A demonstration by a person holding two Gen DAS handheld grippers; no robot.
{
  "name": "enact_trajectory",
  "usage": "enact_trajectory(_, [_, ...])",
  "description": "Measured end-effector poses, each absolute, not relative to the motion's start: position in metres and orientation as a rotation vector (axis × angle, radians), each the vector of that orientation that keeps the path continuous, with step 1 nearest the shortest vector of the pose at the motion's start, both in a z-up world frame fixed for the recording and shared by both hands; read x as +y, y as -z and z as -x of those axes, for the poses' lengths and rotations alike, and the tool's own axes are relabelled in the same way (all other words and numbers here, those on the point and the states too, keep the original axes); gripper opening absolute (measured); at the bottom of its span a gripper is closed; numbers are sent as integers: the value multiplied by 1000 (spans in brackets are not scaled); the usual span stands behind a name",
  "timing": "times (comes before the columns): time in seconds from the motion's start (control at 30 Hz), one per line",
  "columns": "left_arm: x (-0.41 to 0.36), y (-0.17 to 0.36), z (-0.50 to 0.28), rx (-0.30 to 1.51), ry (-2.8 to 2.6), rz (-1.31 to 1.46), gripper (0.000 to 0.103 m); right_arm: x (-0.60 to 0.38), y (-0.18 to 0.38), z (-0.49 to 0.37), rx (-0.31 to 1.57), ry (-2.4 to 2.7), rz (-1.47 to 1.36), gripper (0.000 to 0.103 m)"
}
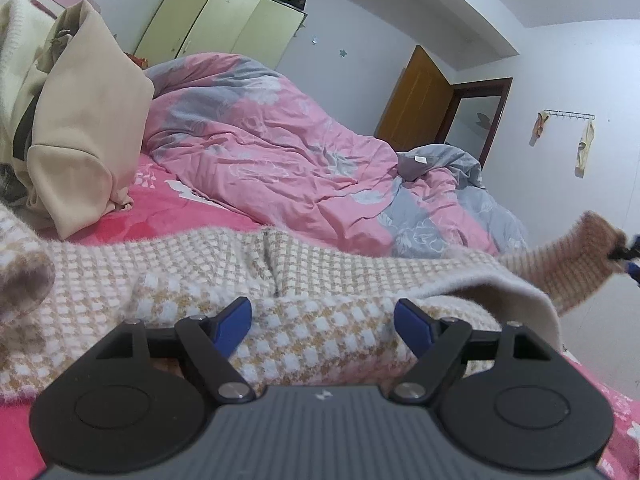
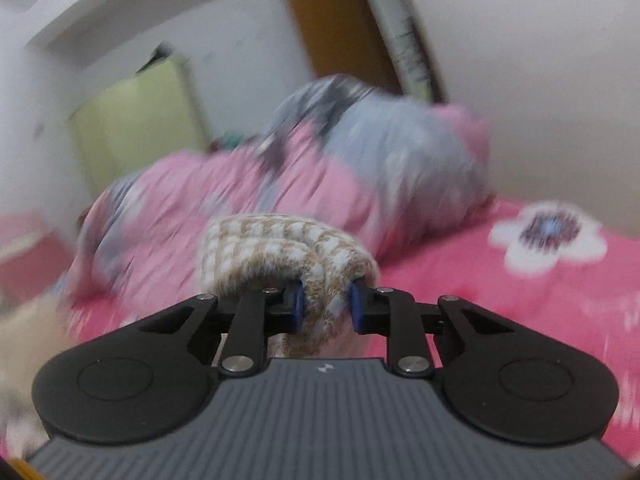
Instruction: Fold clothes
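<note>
A fuzzy beige-and-white houndstooth sweater [image 1: 224, 276] lies spread across the pink bed. My left gripper [image 1: 322, 322] hovers just over its near part, open, with sweater cloth showing between its blue fingers [image 1: 234, 326]. One ribbed sleeve cuff [image 1: 576, 260] is stretched out to the right, where my right gripper [image 1: 628, 254] holds its end. In the blurred right wrist view my right gripper [image 2: 326, 306] is shut on a bunched fold of the sweater [image 2: 280, 252], lifted above the pink sheet.
A crumpled pink-and-grey duvet [image 1: 272, 156] fills the far half of the bed. A heap of cream clothes [image 1: 76, 132] sits at the left. Green wardrobe [image 1: 224, 24] and brown door [image 1: 416, 100] stand against the walls. The flowered pink sheet [image 2: 500, 288] extends to the right.
</note>
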State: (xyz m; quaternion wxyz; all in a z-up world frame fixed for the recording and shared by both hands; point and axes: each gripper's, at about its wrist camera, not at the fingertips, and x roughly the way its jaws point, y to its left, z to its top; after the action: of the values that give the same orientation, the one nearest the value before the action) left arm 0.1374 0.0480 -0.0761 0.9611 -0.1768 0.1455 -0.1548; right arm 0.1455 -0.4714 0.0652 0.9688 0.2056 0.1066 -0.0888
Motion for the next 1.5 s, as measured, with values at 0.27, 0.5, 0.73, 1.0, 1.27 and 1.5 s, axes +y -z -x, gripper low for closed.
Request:
enact_trajectory(0.27, [52, 74, -136, 287, 322, 386, 81, -578, 29, -217, 526, 387, -1164, 92])
enact_trajectory(0.5, [56, 71, -135, 281, 326, 419, 81, -509, 49, -161, 663, 96, -1166, 92])
enact_trajectory(0.73, [64, 68, -132, 274, 318, 450, 81, -391, 3, -102, 706, -310, -738, 92])
enact_trajectory(1.0, [65, 67, -133, 276, 321, 447, 81, -197, 25, -106, 639, -363, 344, 92])
enact_trajectory(1.27, [70, 60, -132, 263, 315, 465, 81, -143, 81, -143, 618, -266, 637, 68])
enact_trajectory(1.5, [87, 55, -127, 235, 324, 537, 82, -176, 8, -174, 590, -226, 277, 24])
